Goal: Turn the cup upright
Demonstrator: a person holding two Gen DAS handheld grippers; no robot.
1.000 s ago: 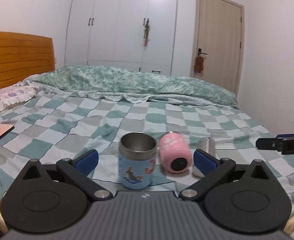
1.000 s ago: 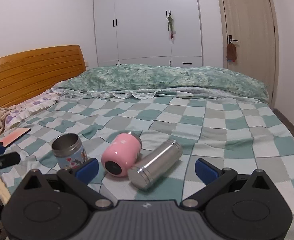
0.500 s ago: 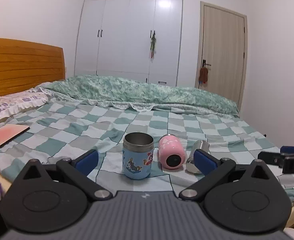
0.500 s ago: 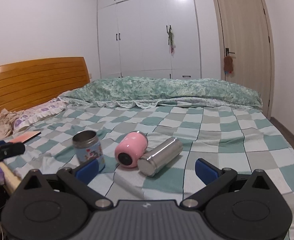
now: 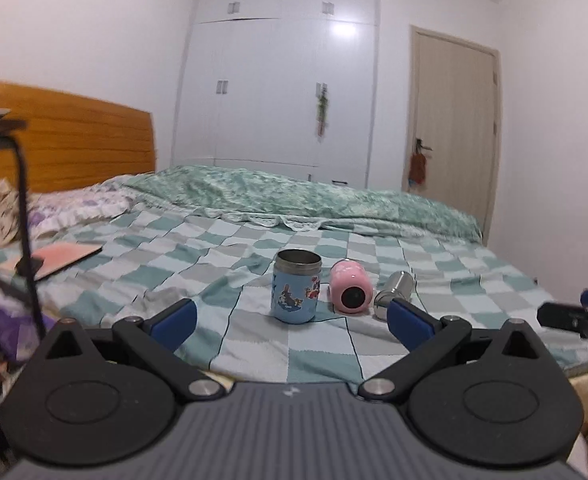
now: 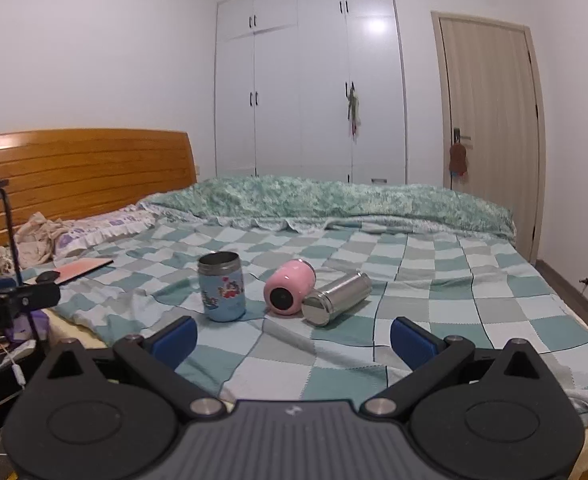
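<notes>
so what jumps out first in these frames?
Three cups in a row near the front edge of the checkered bed: a blue cartoon cup standing upright with its mouth up at the left, a pink cup on its side in the middle, and a steel cup on its side beside it at the right. Both the left gripper and the right gripper are open and empty, short of the cups.

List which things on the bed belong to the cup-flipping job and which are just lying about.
Part of the job:
- blue cartoon cup, already standing upright
- pink cup, lying on its side
- steel cup, lying on its side, touching the pink one
- left tongs and right tongs, both open and empty

Lying about:
- pink notebook
- pillow
- green quilt
</notes>
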